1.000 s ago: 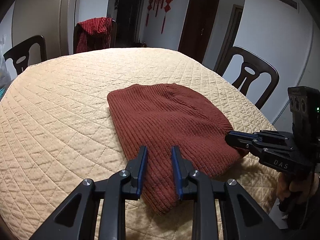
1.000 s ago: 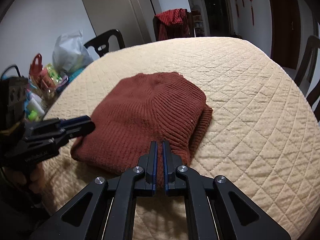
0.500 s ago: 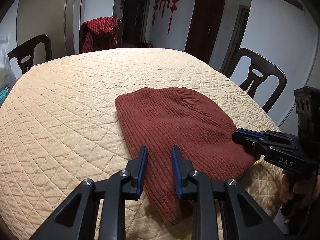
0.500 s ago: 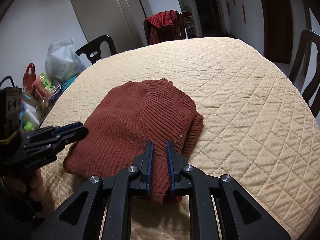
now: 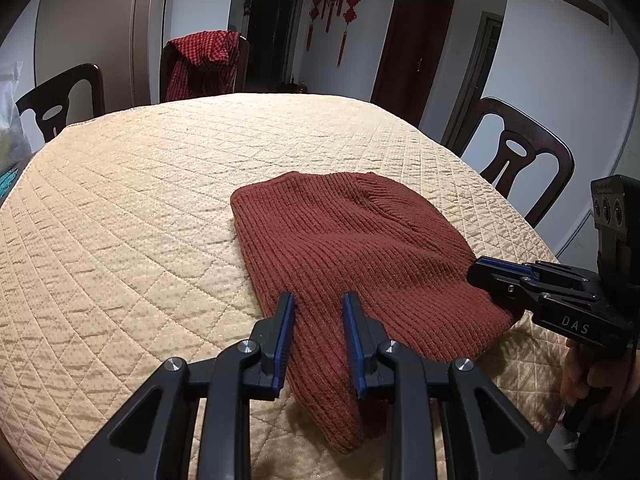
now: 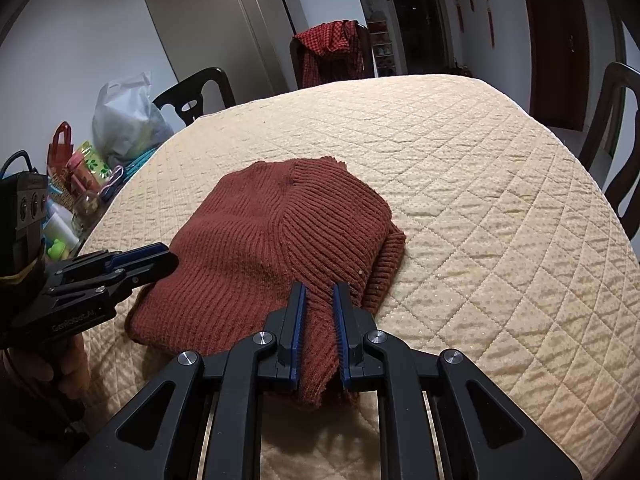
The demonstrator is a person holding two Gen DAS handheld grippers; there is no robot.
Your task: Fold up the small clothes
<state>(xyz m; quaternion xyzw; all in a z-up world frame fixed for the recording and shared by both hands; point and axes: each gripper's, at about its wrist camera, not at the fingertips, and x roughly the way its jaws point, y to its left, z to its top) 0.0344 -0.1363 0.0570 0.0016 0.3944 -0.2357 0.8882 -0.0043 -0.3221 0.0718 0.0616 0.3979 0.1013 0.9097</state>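
A rust-red ribbed knit garment [image 5: 356, 256] lies folded on the beige quilted table; it also shows in the right wrist view [image 6: 272, 240]. My left gripper [image 5: 318, 300] is open, its fingers straddling the garment's near left edge. It shows from the side in the right wrist view [image 6: 160, 258]. My right gripper [image 6: 319, 290] is open by a narrow gap, with the garment's near corner between its fingers. In the left wrist view it [image 5: 480, 270] sits at the garment's right edge.
The beige quilted table cover [image 5: 140, 200] spreads wide around the garment. Dark wooden chairs [image 5: 516, 160] stand around the table, one draped with a red checked cloth [image 5: 204, 64]. Bags and bottles [image 6: 80, 168] crowd the left side in the right wrist view.
My right gripper has opened from shut to a narrow gap around the garment's near corner. Both grippers have pulled back slightly; the garment lies the same.
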